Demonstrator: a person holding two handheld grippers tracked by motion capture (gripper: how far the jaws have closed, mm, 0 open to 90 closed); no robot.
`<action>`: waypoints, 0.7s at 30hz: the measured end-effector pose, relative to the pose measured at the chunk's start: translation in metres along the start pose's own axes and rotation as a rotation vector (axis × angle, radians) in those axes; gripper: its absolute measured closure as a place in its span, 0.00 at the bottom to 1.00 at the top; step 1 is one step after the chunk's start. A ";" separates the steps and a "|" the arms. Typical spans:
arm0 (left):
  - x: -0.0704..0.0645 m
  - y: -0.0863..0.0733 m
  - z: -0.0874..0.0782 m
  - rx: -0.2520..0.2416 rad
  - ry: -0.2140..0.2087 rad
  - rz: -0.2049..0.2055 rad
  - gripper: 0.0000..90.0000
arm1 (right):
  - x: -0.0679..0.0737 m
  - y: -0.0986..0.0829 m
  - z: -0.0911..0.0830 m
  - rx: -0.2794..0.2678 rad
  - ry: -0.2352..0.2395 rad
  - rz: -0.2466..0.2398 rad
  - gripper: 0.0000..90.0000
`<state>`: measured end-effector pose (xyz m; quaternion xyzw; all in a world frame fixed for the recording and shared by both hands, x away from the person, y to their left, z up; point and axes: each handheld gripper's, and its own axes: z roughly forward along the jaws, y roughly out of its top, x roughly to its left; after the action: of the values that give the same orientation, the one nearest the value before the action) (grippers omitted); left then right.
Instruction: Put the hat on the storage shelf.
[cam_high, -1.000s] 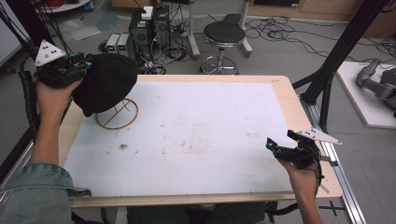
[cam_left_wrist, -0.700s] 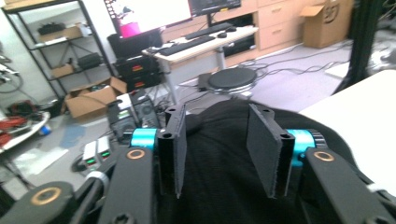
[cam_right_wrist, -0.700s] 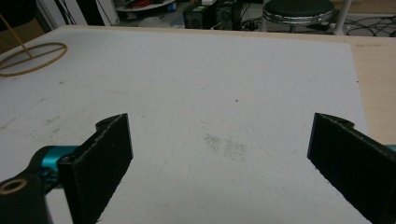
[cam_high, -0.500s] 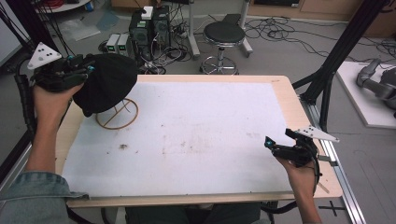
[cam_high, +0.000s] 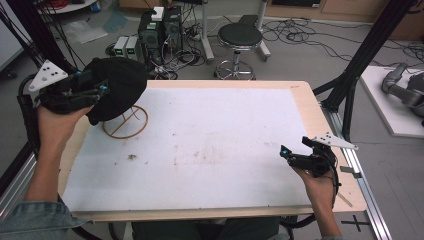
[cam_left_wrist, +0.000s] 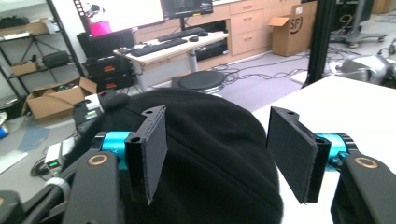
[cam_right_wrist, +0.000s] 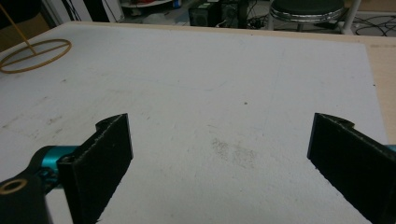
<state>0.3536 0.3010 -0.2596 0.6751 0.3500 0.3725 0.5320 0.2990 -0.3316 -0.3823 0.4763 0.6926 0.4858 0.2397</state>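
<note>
2 open grippers: left gripper (cam_high: 100, 89) has lifted slightly at hat (cam_high: 117, 95) on stand (cam_high: 125, 122), ungripped; right gripper (cam_high: 292, 157) idle, empty.

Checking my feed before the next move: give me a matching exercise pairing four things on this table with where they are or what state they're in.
Things:
1. soft black fabric hat
2. round wooden wire-frame stand
3. left gripper
4. right gripper

Places or states:
A. open above bare white tabletop, near the right edge
B. open, fingers either side of the hat
C. standing at the table's far left corner, beneath the hat
D. over the stand's top, between the fingers

Pairs: 1-D, 2-C, 3-B, 4-A
</note>
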 end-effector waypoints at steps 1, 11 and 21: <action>-0.003 -0.002 -0.001 -0.002 -0.006 -0.002 0.42 | 0.000 0.000 0.000 -0.001 -0.001 0.001 0.07; -0.023 -0.032 -0.005 0.010 -0.047 0.001 0.38 | 0.002 0.003 0.006 0.001 0.008 -0.007 0.07; -0.031 -0.065 -0.013 0.015 -0.044 -0.036 0.36 | 0.004 0.005 0.013 0.002 0.020 -0.011 0.07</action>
<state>0.3220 0.2921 -0.3252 0.6807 0.3532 0.3454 0.5409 0.3093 -0.3225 -0.3830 0.4680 0.6981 0.4883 0.2350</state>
